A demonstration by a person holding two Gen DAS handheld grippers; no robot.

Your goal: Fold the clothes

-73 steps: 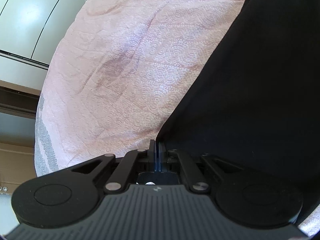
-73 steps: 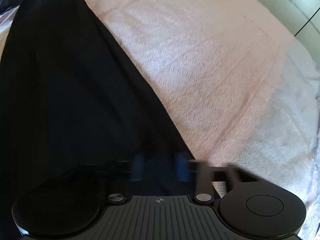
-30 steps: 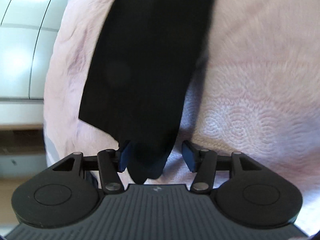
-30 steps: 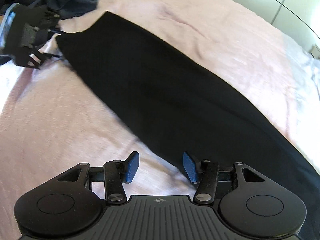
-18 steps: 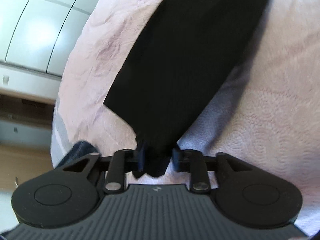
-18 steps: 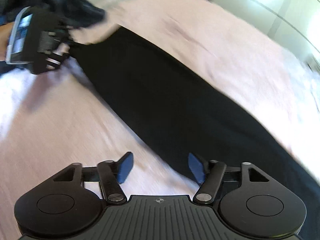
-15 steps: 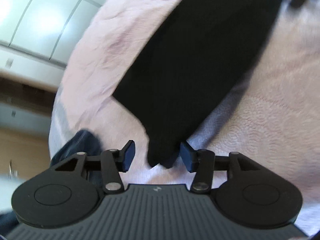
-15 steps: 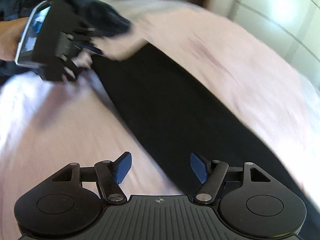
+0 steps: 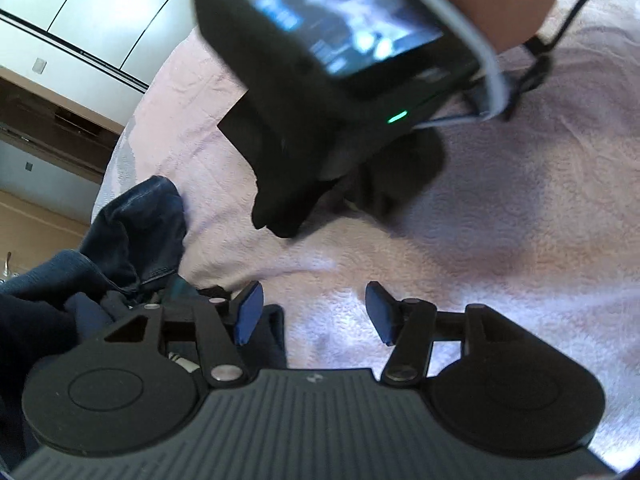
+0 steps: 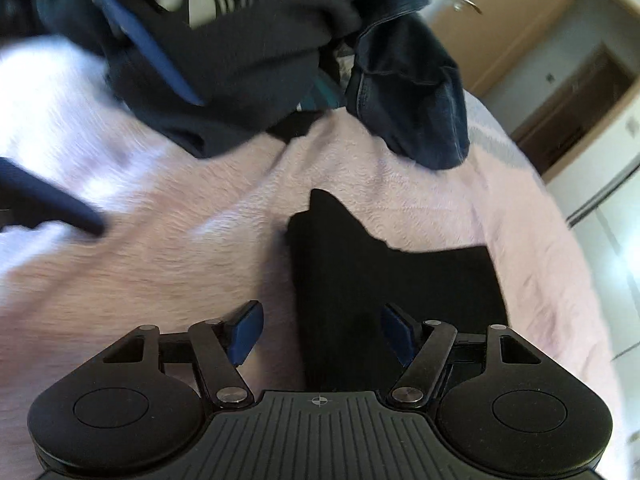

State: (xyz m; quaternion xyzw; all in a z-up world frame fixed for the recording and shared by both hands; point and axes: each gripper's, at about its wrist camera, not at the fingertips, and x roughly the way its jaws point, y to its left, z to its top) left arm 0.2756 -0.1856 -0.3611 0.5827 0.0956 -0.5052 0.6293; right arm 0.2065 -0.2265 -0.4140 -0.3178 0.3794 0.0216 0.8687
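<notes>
A black garment (image 10: 360, 272) lies flat on the pink bedspread (image 10: 160, 264), its end showing a pointed corner. My right gripper (image 10: 320, 332) hovers over that end with its jaws closing; the cloth lies between them, and the pads do not press on it. In the left wrist view the right tool's black housing with a lit screen (image 9: 332, 52) covers most of the garment (image 9: 280, 204). My left gripper (image 9: 314, 316) is opening over bare bedspread (image 9: 500, 240) with nothing between its pads. One of its blue fingers (image 10: 152, 56) shows blurred in the right wrist view.
A heap of dark blue clothes and jeans (image 10: 412, 92) lies just beyond the garment's end, and also beside my left gripper (image 9: 132, 232). White wardrobe doors (image 9: 100, 8) and a wooden shelf unit stand past the bed's edge. A wooden door (image 10: 500, 20) is behind the heap.
My left gripper has let go of the black garment's end and drawn back and up, rolling. My right gripper has swept along the garment to that end, and its jaws have narrowed.
</notes>
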